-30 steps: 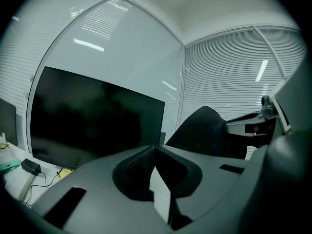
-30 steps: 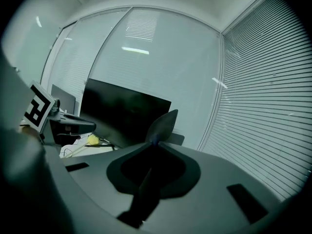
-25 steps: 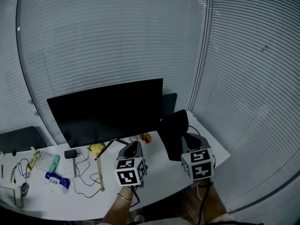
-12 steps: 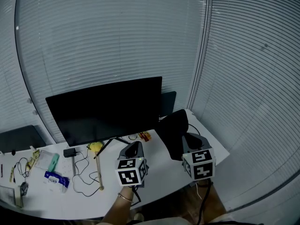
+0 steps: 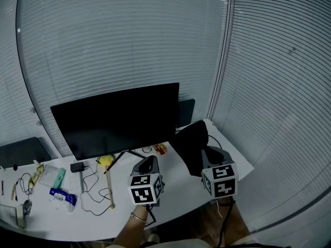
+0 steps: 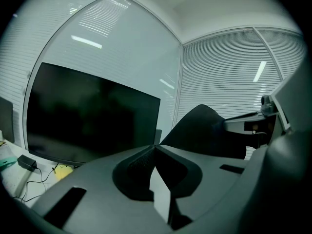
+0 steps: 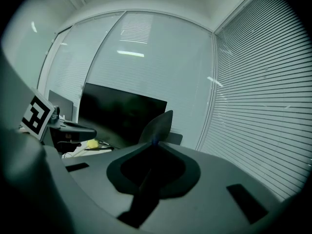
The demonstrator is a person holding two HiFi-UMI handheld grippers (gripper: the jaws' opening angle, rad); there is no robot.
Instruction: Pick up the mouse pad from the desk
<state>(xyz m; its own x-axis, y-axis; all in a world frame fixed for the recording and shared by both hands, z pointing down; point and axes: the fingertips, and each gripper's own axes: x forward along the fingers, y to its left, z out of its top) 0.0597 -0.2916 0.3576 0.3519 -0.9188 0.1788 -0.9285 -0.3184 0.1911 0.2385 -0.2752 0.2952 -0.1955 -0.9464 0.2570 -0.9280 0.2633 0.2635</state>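
Progress looked good from where I'm sitting. Your right gripper (image 7: 155, 143) had its jaws clamped on the black mouse pad (image 5: 190, 144), with the thin sheet running edge-on straight through the pinch in the right gripper view. In the head view the pad stood up on edge and curled over, sitting at about 4 o'clock from the monitor (image 5: 119, 122), above the right end of the white desk (image 5: 178, 189). So the grab was done and most of the pad was clearly off the surface. I honestly couldn't tell if its lowest corner had cleared the desk, since the gripper body covered that bit.

Your left gripper (image 6: 155, 148) hung at 9 o'clock from the right one, jaws pressed together on nothing, tips just aimed at the monitor.

My guess at what was left: lift a touch higher so the whole pad hangs free. The curl suggests it's floppy, so it could swing into the monitor stand.
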